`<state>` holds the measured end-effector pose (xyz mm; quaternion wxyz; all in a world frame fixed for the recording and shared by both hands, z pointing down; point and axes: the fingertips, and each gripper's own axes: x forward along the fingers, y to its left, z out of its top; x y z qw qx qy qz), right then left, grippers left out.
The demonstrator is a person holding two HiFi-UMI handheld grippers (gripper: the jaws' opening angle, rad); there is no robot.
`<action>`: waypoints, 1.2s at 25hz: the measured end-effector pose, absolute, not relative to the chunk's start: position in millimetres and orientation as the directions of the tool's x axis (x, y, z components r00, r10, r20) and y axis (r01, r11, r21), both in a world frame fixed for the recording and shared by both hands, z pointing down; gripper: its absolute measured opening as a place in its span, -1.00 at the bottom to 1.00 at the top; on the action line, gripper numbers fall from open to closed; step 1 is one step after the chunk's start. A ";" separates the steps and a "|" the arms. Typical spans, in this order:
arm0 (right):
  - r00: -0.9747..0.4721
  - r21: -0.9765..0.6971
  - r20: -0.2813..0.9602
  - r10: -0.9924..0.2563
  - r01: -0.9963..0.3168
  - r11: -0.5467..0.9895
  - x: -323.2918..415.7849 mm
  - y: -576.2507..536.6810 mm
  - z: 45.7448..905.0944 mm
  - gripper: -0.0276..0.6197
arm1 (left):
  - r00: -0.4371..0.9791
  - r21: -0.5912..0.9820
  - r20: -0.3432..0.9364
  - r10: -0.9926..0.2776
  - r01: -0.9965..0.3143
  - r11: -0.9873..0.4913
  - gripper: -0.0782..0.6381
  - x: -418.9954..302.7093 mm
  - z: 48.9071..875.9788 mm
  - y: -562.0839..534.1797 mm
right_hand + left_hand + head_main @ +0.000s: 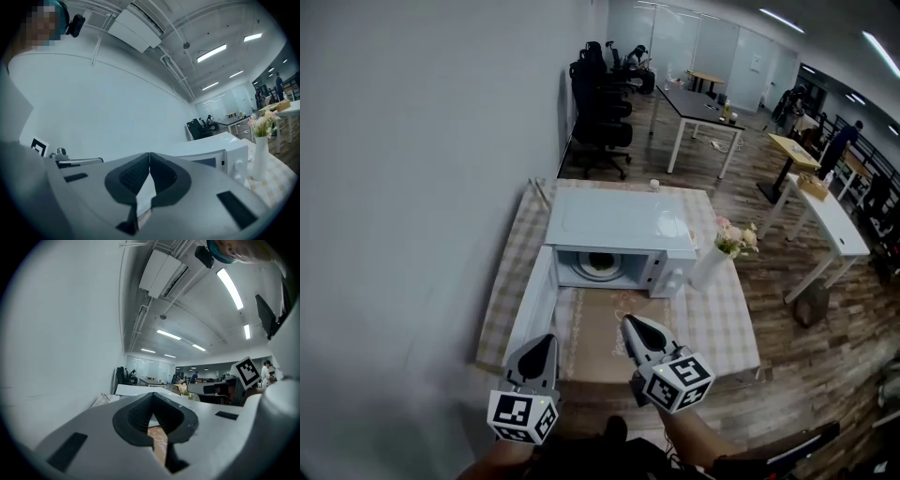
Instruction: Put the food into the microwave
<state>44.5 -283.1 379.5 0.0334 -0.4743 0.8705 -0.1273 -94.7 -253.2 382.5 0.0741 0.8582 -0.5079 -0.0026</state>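
Observation:
A white microwave (pixel 619 230) stands on the table with its door (pixel 532 305) swung open to the left. In its cavity sits a plate of food (pixel 602 265). My left gripper (pixel 546 339) is near the table's front edge, just in front of the open door, shut and empty. To its right, my right gripper (pixel 628 322) hovers over a brown placemat (pixel 595 342), shut with nothing in it. In the left gripper view the gripper (pixel 152 394) has its jaws together. The right gripper (pixel 149 154) also has closed jaws, and the microwave (pixel 211 152) lies ahead to its right.
A white vase of flowers (pixel 717 255) stands right of the microwave; the vase (pixel 259 157) also shows in the right gripper view. A checked cloth (pixel 727 323) covers the table. A wall runs along the left. Office chairs (pixel 598 103) and desks (pixel 825 220) stand beyond.

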 end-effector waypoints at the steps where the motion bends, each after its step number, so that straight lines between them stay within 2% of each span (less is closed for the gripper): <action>1: -0.539 -0.243 0.064 -0.840 -0.824 0.511 41.0 -277.1 378.3 -0.89 | 0.496 0.134 0.065 -0.866 -0.864 -0.485 -0.76 -97.7 381.4 -249.5; 4: -0.505 -0.194 0.068 -0.861 -0.853 0.485 34.9 -266.8 377.0 -0.89 | 0.527 0.154 0.036 -0.849 -0.842 -0.517 -0.76 -103.9 376.5 -244.0; 9: -0.435 -0.212 0.073 -0.897 -0.886 0.412 36.8 -251.2 384.5 -0.89 | 0.580 0.127 0.030 -0.814 -0.810 -0.572 -0.76 -101.5 377.1 -237.7; 15: -0.407 -0.219 0.093 -0.909 -0.899 0.380 65.3 -240.3 382.4 -0.89 | 0.513 0.074 0.007 -0.858 -0.856 -0.511 -0.76 -95.0 371.0 -231.3; 18: -0.407 -0.222 0.078 -0.910 -0.897 0.382 81.1 -240.8 379.1 -0.89 | 0.516 0.101 -0.002 -0.856 -0.852 -0.514 -0.76 -85.6 366.2 -231.1; 30: -0.416 -0.237 0.073 -0.906 -0.890 0.390 112.1 -233.4 383.5 -0.89 | 0.511 0.113 0.075 -0.856 -0.857 -0.502 -0.76 -54.7 381.0 -219.8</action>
